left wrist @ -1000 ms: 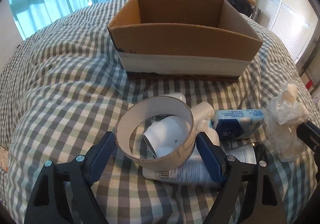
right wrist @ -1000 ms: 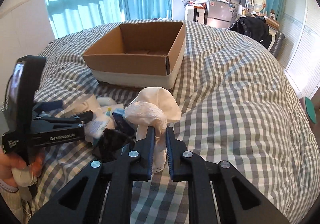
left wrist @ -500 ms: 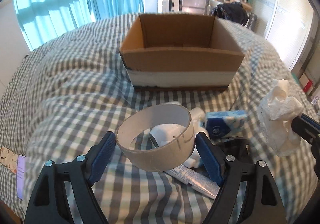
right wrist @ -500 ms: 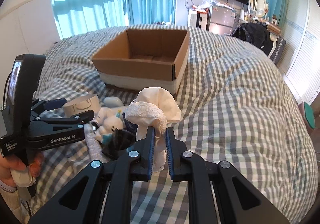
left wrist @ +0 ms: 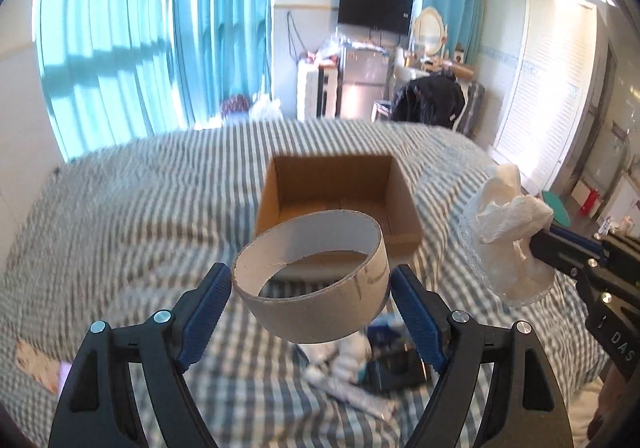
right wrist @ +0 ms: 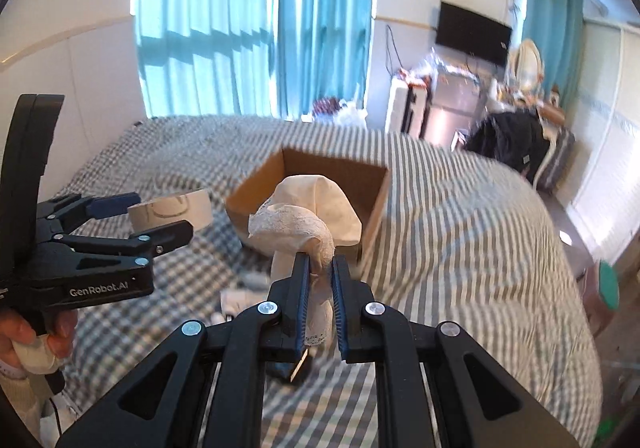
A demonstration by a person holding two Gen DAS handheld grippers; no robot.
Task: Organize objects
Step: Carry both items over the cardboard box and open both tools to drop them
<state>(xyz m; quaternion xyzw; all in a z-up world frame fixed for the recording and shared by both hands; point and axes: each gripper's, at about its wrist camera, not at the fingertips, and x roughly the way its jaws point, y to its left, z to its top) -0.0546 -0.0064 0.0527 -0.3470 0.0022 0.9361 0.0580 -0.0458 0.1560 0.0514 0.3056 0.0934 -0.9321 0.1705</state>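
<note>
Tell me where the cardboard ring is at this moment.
The cardboard ring is held between the left gripper's fingers, lifted off the checked bed, in front of the open cardboard box.

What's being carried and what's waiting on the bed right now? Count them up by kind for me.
Cardboard rings, held in the left gripper: 1
White lacy cloths, held in the right gripper: 1
Cardboard boxes on the bed: 1
Blurred piles of small items: 1
Total: 4

Ring (left wrist: 310,278) before box (left wrist: 338,200) (on bed (left wrist: 120,208)), cloth (left wrist: 508,236) right.
</note>
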